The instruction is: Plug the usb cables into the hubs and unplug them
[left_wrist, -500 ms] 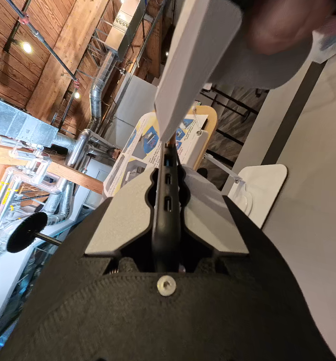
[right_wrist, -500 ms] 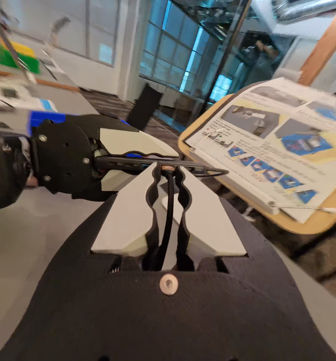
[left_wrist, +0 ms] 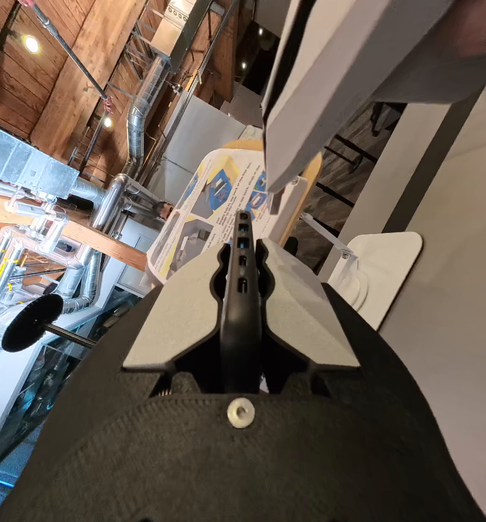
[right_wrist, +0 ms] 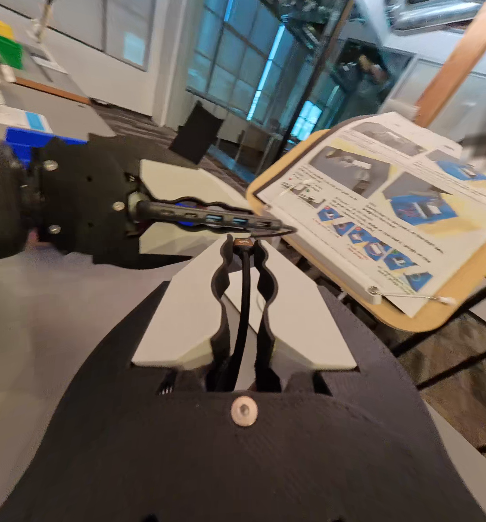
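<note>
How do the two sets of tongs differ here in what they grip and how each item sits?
The left tongs clamp a flat black hub edge-on, its row of ports facing the camera; the right tongs pinch a thin black cable just behind its copper-coloured plug. The hub juts past its tongs; the plug barely clears its own. Both are shut, and plug and hub sit apart.

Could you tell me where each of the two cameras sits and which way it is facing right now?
Left wrist view: on the left gripper, tilted up towards the wooden ceiling; its fingers clamp the black hub.
Right wrist view: on the right gripper, facing sideways across the room; it pinches the USB cable.
Shared: the hub, the instruction board, both grippers.
</note>
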{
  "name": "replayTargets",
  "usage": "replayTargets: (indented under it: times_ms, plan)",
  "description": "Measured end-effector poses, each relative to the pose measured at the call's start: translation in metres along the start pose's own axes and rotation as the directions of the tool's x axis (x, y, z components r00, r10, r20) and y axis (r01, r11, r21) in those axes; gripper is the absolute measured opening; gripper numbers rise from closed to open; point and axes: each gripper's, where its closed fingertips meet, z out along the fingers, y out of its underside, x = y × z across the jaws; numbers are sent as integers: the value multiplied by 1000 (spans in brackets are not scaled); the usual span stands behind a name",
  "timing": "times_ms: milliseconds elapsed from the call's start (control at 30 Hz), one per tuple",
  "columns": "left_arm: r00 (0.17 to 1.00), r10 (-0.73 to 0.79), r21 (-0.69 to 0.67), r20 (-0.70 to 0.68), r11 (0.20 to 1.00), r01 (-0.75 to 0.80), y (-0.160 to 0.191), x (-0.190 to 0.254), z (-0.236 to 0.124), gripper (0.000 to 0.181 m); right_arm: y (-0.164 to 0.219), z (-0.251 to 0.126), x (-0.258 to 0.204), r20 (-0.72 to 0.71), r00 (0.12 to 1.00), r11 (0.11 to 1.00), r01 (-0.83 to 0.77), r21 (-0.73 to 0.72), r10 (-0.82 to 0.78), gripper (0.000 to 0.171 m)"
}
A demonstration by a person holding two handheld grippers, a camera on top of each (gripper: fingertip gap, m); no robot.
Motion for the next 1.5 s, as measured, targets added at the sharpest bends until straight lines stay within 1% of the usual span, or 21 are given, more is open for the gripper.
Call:
replayTargets:
  times_ms: [67,267,533,667,867,933,1033,1133,1200,1333,1500]
  plan:
    - [1000,-10,7,-1,1000,10,-1,-1,0,19,-3,-1,3,1,1000,1000,-3,16,3,12]
    - [1000,23,13,-8,1000,-23,-2,-1,1,19,-17,-11,11,139,987,993,-89,80,77,12]
    - [1000,7,11,-13,1000,-7,-3,-12,1,19,-26,-27,24,265,957,988,-143,59,122,13]
    - [999,-15,10,-28,1000,15,-3,-14,1,19,-39,-43,45,271,949,980,-187,74,160,13]
    - [998,2,26,-69,1000,0,-12,-2,1,19,-58,-82,95,188,972,985,-156,70,140,12]
    - [997,6,30,-75,1000,-4,-13,1,1,19,-64,-101,116,137,983,989,-130,72,119,13]
    - [997,4,33,-78,999,-1,-14,1,1,19,-63,-128,146,62,994,994,-96,51,93,13]
    - [997,4,40,-76,999,-1,-16,0,1,19,-47,-151,179,-31,997,998,-65,-8,65,13]
    - [997,10,33,-77,999,-7,-16,1,1,19,-34,-166,198,-75,995,997,-71,-38,68,13]
    - [996,15,35,-87,999,-12,-17,4,1,19,0,-189,236,-176,982,993,-79,-83,63,13]
    - [995,25,35,-95,999,-21,-17,9,2,19,45,-210,262,-237,967,987,-118,-106,90,13]
